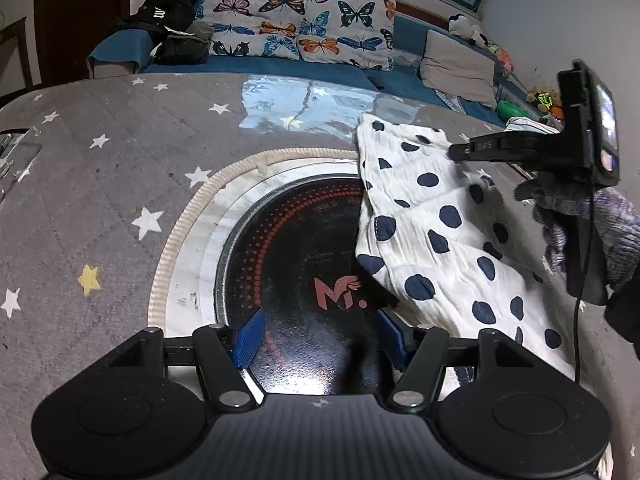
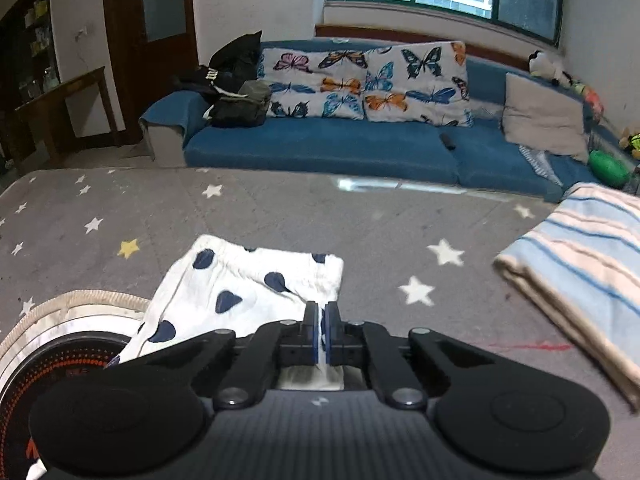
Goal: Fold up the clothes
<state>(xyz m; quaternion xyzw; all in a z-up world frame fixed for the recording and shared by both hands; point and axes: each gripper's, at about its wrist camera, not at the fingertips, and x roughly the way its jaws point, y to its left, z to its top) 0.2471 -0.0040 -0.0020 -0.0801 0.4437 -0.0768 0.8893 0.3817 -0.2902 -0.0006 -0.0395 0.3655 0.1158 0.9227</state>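
Observation:
A white garment with dark blue dots (image 1: 432, 232) lies spread on the grey star-print table cover, its left part draped over a round black cooktop (image 1: 304, 248). My left gripper (image 1: 320, 332) stands open above the cooktop, nothing between its blue pads, and its right pad sits close to the garment's near edge. My right gripper (image 2: 322, 328) is shut on the dotted garment (image 2: 240, 280), with white fabric showing between its pads. In the left wrist view the right gripper (image 1: 454, 152) pinches the garment's far right edge, held by a gloved hand (image 1: 580, 216).
A folded cloth with blue and cream stripes (image 2: 580, 264) lies at the table's right. Behind the table runs a blue sofa (image 2: 340, 148) with butterfly cushions, dark bags and toys. The grey cover (image 1: 100, 200) stretches bare to the left of the cooktop.

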